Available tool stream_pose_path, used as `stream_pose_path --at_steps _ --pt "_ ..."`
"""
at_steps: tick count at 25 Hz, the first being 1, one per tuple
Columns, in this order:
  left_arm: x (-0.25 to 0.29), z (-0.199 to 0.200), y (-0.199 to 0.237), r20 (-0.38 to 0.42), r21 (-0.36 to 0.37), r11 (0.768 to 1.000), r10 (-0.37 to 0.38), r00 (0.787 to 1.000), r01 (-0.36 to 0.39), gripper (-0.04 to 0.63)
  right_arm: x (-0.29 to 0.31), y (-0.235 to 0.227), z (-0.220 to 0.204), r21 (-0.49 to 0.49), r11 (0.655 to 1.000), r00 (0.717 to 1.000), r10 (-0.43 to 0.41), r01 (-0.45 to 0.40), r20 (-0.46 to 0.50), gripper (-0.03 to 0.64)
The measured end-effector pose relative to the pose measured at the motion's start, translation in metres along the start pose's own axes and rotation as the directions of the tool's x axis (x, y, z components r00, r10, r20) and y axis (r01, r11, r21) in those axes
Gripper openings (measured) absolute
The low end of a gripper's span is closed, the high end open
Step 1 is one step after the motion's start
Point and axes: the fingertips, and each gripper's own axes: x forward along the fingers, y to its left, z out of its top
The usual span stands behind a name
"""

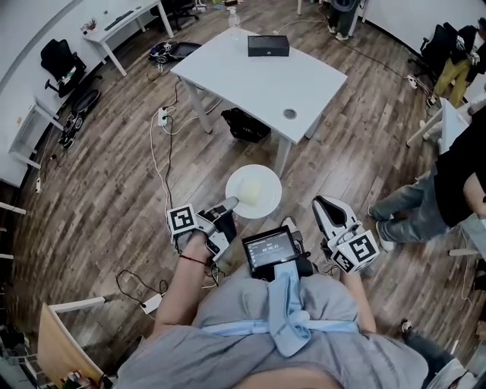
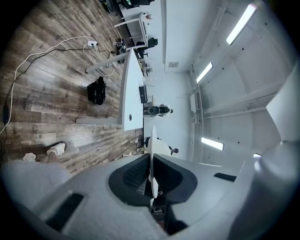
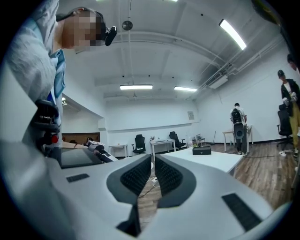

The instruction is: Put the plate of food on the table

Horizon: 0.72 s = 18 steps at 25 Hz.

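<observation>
A white plate [image 1: 253, 190] with a pale mound of food on it is held over the wood floor, short of the white table [image 1: 262, 83]. My left gripper [image 1: 229, 203] is shut on the plate's near-left rim. In the left gripper view the plate [image 2: 152, 157] shows edge-on, pinched between the dark pads. My right gripper [image 1: 323, 203] hangs to the right of the plate, apart from it, shut with nothing in it. In the right gripper view its jaws [image 3: 153, 173] stand nearly together, with the table [image 3: 211, 160] beyond them.
On the table's far side lie a black box [image 1: 268, 45] and a bottle [image 1: 234, 17]. A black bag [image 1: 244, 125] sits under the table and cables [image 1: 161, 144] trail on the floor to its left. A person [image 1: 448, 182] stands at the right. A tablet [image 1: 270, 250] hangs at my chest.
</observation>
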Motion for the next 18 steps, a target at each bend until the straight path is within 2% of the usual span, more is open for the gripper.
stream_pose_path --at_steps 13,18 --pt "0.101 0.079 -0.027 0.01 0.012 1.0 -0.022 1.0 0.022 0.026 0.093 -0.105 0.02 -0.033 0.999 0.999 0.035 -0.036 -0.004 0.037" --pt "0.153 0.109 -0.041 0.031 0.008 0.998 -0.059 0.998 0.058 0.026 0.121 -0.151 0.032 -0.051 0.997 0.999 0.052 -0.052 0.003 0.037"
